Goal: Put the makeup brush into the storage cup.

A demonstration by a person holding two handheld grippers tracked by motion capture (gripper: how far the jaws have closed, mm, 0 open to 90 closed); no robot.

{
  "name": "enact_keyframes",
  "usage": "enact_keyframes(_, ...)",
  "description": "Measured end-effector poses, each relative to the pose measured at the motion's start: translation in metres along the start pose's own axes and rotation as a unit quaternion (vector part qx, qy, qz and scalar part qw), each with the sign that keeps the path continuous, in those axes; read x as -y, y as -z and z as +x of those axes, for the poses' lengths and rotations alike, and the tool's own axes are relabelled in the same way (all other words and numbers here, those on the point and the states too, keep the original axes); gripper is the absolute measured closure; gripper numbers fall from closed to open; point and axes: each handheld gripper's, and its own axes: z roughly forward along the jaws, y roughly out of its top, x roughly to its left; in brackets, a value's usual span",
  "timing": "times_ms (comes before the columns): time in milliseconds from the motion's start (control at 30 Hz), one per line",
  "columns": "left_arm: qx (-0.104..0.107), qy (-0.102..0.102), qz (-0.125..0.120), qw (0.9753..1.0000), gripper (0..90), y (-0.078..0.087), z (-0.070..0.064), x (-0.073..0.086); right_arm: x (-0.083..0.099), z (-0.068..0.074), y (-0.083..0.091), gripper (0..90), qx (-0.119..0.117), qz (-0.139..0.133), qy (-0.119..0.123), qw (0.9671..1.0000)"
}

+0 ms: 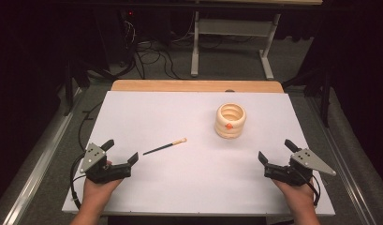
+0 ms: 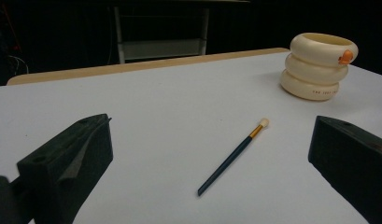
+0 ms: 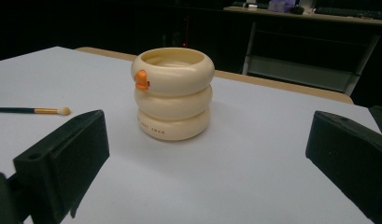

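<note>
Cup (image 3: 173, 93), small lettering, perhaps "SWAN"

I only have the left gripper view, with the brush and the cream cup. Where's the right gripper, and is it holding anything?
Observer: The right gripper is open and holds nothing, at the table's near right, apart from the cup.
Operator: Is the cup open on top?
Observer: Yes, the right gripper view shows a hollow mouth; its bottom is hidden.
Operator: How close is the left gripper to the brush?
Observer: From above, the left gripper is open, and the brush handle ends just beyond one jaw, seemingly not touching.
</note>
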Motion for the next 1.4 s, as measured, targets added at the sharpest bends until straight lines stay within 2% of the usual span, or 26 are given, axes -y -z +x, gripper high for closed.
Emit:
enact_keyframes(400, -0.005, 0.010, 0.011, 0.9999, 0.6, -0.001, 0.004, 0.001, 0.000, 0.000, -0.001, 0.8, 0.004, 0.001, 0.004, 1.0000)
enact_keyframes(767, -0.028, 0.019, 0.043, 0.9985, 1.0, -0.004, 0.012, 0.004, 0.001, 0.000, -0.002, 0.8, 0.002, 0.005, 0.005, 1.0000)
enact_keyframes(1233, -0.035, 0.020, 0.093, 0.9949, 2.4, -0.009, 0.014, 0.007, 0.002, 0.000, -0.003, 0.8, 0.004, 0.005, 0.006, 1.0000)
enact_keyframes(1400, -0.041, 0.016, 0.116, 0.9923, 2.5, -0.012, 0.014, 0.008, 0.002, 0.000, -0.003, 0.8, 0.005, 0.005, 0.007, 0.9999)
